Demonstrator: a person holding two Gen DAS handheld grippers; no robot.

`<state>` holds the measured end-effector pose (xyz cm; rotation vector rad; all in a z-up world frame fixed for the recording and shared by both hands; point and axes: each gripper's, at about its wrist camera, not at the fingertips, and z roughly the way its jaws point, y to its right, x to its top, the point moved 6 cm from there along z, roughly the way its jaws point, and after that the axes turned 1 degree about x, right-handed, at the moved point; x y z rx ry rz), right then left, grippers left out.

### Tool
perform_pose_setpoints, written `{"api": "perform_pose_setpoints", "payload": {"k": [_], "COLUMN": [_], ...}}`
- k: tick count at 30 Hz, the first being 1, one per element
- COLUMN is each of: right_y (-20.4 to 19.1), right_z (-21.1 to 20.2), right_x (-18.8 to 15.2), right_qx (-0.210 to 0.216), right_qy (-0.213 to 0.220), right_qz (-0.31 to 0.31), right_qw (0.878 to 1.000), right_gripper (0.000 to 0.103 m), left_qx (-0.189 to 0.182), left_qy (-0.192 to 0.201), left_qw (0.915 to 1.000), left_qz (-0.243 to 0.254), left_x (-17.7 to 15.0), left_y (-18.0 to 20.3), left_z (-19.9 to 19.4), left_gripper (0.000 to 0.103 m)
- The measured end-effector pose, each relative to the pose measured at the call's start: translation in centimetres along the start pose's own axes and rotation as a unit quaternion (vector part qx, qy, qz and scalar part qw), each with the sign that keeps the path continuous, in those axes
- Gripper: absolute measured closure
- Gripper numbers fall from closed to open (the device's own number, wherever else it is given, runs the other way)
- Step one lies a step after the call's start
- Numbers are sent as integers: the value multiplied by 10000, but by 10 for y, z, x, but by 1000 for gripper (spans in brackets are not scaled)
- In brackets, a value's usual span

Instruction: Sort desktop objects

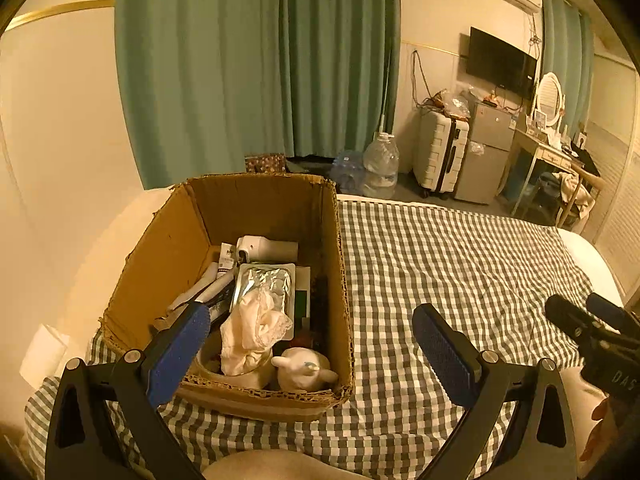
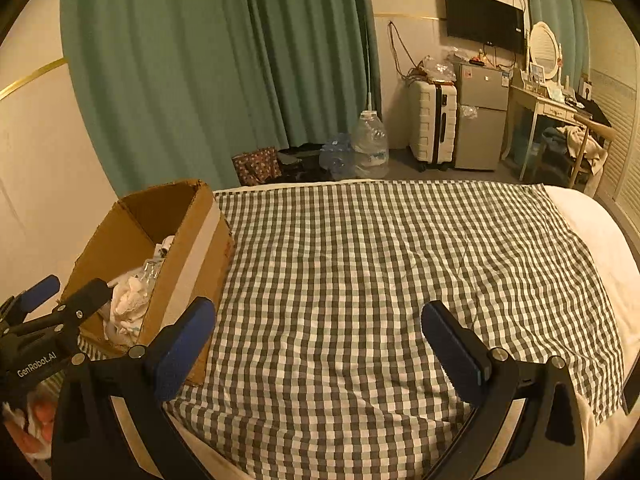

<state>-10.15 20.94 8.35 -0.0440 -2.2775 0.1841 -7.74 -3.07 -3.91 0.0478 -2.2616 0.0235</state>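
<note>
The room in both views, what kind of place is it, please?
Most likely a bedroom, or a small rented room. A bed under a checked sheet fills the foreground, a wall-mounted television hangs opposite, and a dressing table with an oval mirror stands beside a small fridge.

Green curtains [image 2: 208,64] fill the upper left of the frame, hanging to the floor. At their foot stand a large clear water bottle [image 2: 370,142] and, left of it, a patterned bag [image 2: 256,166]. Toward the upper right, a white suitcase [image 2: 432,124] stands just beside a small grey fridge [image 2: 482,116], under a wall-mounted television [image 2: 484,20]. Further right is a dressing table [image 2: 548,106] with an oval mirror [image 2: 544,50].
</note>
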Motion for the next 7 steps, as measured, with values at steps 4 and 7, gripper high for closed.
{"api": "perform_pose_setpoints", "payload": {"k": [4, 7], "right_y": [0, 2], "right_z": [-4, -6], "right_x": [1, 3], "right_qx": [12, 32], "right_qy": [119, 160], "right_qz": [34, 16], "right_qw": [9999, 9999], "right_gripper": [0, 0], "left_qx": [-5, 202], "left_qy": [-55, -30], "left_qw": [9998, 9997], "left_qz": [-195, -157], "left_x": [-4, -3], "left_y": [-6, -8], "left_z": [0, -2], "left_gripper": [0, 0]}}
